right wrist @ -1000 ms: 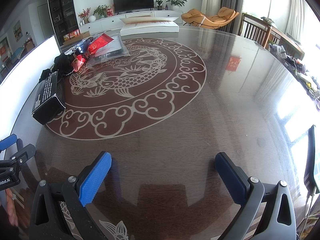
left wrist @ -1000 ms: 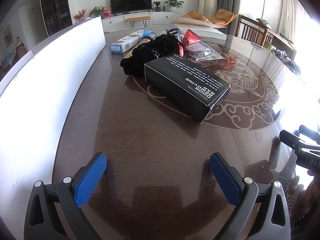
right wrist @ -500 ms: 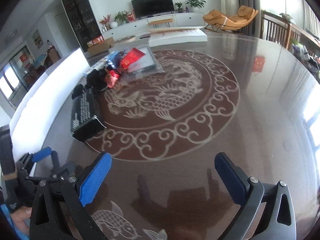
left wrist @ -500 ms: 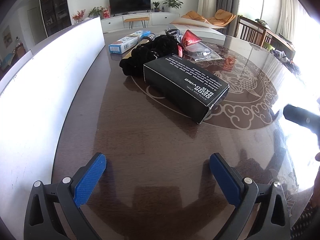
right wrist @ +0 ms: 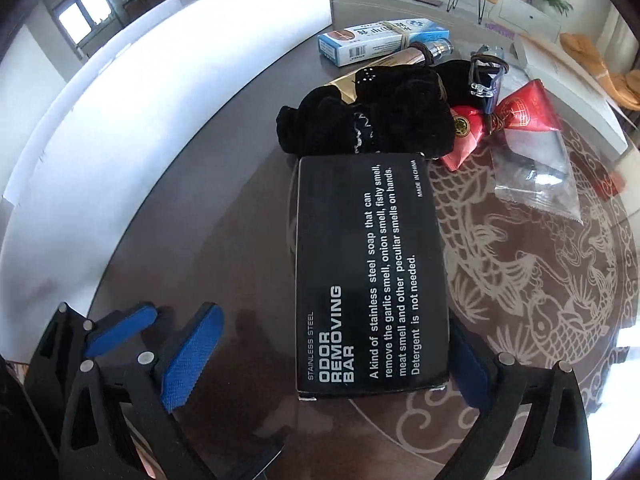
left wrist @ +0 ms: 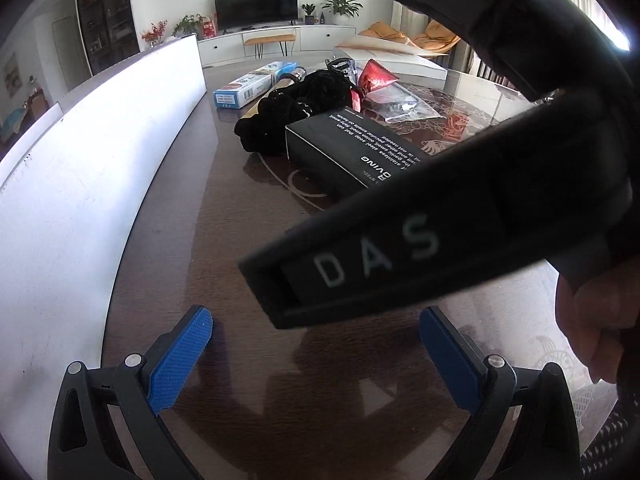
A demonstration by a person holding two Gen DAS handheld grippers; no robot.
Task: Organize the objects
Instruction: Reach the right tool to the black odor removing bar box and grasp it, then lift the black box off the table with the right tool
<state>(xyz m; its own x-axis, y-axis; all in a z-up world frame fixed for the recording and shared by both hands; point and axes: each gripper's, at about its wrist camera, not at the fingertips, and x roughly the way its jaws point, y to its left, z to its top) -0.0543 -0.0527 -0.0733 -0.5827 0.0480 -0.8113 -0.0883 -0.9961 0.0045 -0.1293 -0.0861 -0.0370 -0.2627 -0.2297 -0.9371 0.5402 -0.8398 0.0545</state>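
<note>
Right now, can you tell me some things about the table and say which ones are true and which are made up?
1. The black box lies flat on the table. True.
2. The right gripper is squeezing the black box. False: its jaws have just been closing with the box between them, but the left blue pad is visibly clear of it, so it is not gripped.
3. The left gripper holds the blue and white box. False: its jaws are open and empty, and that box lies at the far end of the pile.
4. A black fuzzy cloth sits right behind the black box. True.
5. The red packet is on top of the black box. False: it lies on the table beyond it.
</note>
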